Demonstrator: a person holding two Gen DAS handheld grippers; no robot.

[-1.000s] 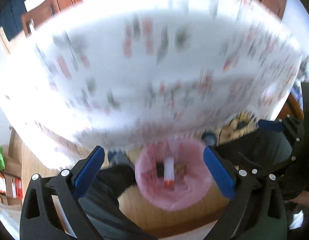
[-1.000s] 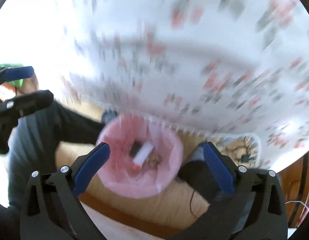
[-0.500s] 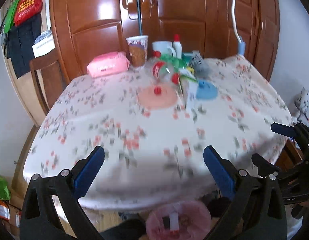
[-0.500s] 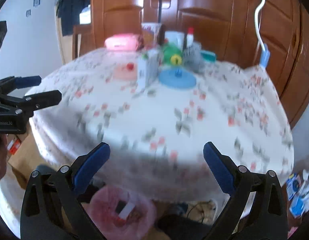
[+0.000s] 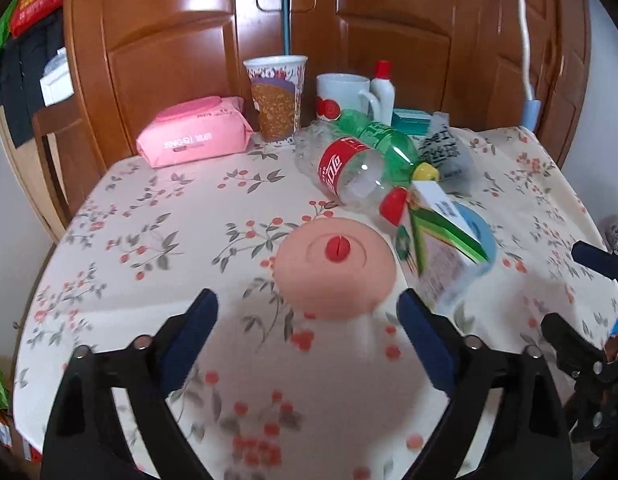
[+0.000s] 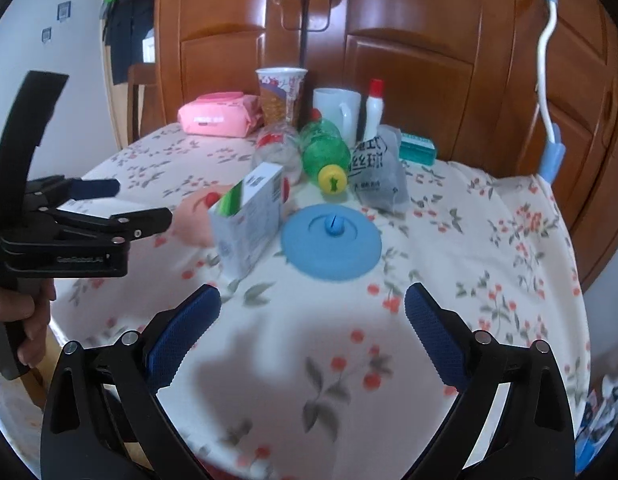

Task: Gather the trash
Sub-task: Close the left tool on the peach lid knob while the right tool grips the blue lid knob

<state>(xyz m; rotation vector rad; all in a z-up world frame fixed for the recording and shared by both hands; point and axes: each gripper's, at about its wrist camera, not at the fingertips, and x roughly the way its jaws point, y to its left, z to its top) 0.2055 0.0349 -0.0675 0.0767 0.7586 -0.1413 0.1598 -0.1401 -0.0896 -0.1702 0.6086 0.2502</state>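
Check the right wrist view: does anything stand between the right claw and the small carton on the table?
Nothing visible does. The right claw is open over bare tablecloth, and the carton stands ahead and to its left. The blue silicone lid lies beside the carton, to its right, off that line.

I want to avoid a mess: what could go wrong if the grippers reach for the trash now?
1. The cola bottle and green bottle lie on their sides and touch, so pulling one may roll the other.
2. The carton stands close in front of them; a reaching right gripper could tip it.
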